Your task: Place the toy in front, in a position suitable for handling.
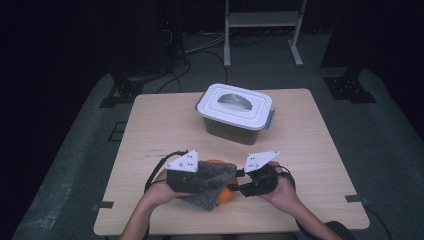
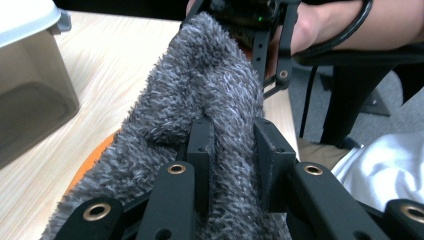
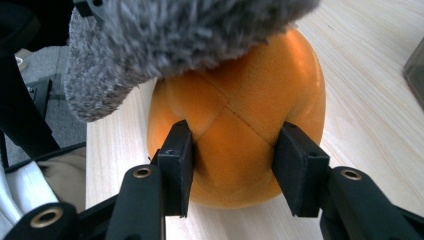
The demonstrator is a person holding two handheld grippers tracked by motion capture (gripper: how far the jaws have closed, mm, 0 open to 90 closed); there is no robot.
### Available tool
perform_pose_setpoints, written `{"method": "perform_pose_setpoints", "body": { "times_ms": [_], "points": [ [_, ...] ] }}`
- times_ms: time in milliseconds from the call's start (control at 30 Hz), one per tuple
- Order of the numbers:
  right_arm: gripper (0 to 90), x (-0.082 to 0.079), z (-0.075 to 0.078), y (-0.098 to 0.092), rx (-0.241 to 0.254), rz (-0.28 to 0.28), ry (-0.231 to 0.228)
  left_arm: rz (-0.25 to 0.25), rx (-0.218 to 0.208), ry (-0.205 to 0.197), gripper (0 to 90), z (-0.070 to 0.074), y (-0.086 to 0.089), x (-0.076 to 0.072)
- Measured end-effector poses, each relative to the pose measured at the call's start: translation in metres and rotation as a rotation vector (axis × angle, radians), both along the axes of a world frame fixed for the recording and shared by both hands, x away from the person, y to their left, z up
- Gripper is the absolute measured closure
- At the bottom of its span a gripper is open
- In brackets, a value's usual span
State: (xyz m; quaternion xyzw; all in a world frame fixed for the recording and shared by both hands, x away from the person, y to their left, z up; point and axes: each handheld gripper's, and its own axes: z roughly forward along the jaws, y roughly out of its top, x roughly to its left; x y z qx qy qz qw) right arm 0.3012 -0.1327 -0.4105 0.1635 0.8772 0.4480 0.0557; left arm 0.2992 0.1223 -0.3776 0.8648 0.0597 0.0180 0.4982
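White-lidded box point(image 1: 235, 114), closed, contents hidden

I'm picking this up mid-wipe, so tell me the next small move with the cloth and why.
Probably drag the grey cloth across the orange ball's top. The left gripper is shut on a fold of cloth draped over the ball, while the right gripper clamps the ball on the table, steadying it.

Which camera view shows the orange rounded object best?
The right gripper view: the smooth orange rounded object sits close, between the right tongs. The high view shows an orange sliver under the fuzzy grey cloth; the left gripper view, just an edge.
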Motion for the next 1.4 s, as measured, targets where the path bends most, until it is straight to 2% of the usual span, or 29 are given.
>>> {"method": "perform_pose_setpoints", "body": {
  "times_ms": [133,200,267,333,367,433,567,633,700,800,967,1033,1167,1200,1267,1300,1333,1400],
  "points": [
    [52.7,0.001,-0.002,-0.003,-0.006,0.004,-0.002,0.041,0.017,0.006,72.4,-0.004,0.009,0.006],
    [52.7,0.001,-0.002,-0.004,-0.008,0.003,-0.001,0.088,0.032,0.016,72.3,-0.007,0.020,0.012],
    [52.6,0.002,-0.003,-0.005,-0.007,0.001,0.004,0.121,0.016,0.051,72.2,-0.014,0.030,0.018],
    [50.9,0.003,-0.003,-0.005,-0.004,0.001,0.009,0.129,-0.007,0.081,72.3,-0.020,0.035,0.021],
    [49.0,0.003,-0.004,-0.005,-0.002,0.002,0.013,0.126,-0.019,0.093,72.2,-0.022,0.037,0.022],
    [41.3,0.005,-0.003,-0.006,0.008,0.010,0.029,0.119,-0.014,0.095,72.3,-0.022,0.035,0.021],
    [25.7,0.008,-0.003,-0.005,0.024,0.013,0.096,0.100,-0.007,0.099,72.2,-0.021,0.031,0.019],
    [22.2,0.008,-0.004,-0.003,0.013,0.008,0.095,0.062,-0.006,0.109,72.2,-0.023,0.024,0.016],
    [21.4,0.007,-0.005,0.000,-0.008,-0.001,0.081,0.025,0.001,0.114,72.1,-0.023,0.019,0.014],
    [23.5,0.008,-0.006,0.001,-0.016,-0.008,0.085,0.010,0.005,0.115,71.8,-0.023,0.015,0.012],
    [38.6,0.007,-0.007,-0.002,-0.015,-0.004,0.061,0.019,-0.020,0.114,71.8,-0.019,0.016,0.013],
    [40.9,0.007,-0.006,-0.003,-0.019,0.008,0.047,0.051,-0.061,0.097,71.8,-0.012,0.020,0.014],
    [41.5,0.005,-0.005,-0.004,-0.040,0.032,0.012,0.109,-0.045,0.080,71.7,-0.009,0.029,0.018],
    [41.2,0.006,-0.005,-0.004,-0.041,0.031,0.014,0.117,-0.030,0.084,71.8,-0.011,0.030,0.019],
    [37.1,0.008,-0.006,-0.006,-0.035,0.023,0.035,0.100,-0.024,0.126,71.8,-0.019,0.030,0.020],
    [34.2,0.010,-0.006,-0.006,-0.021,0.023,0.063,0.100,-0.024,0.126,71.7,-0.019,0.030,0.020],
    [31.2,0.014,-0.006,-0.007,-0.009,0.025,0.108,0.084,-0.019,0.146,71.7,-0.026,0.025,0.020],
    [28.3,0.016,-0.005,-0.010,-0.002,0.024,0.130,0.072,-0.011,0.143,71.7,-0.025,0.024,0.020]
  ]
}}
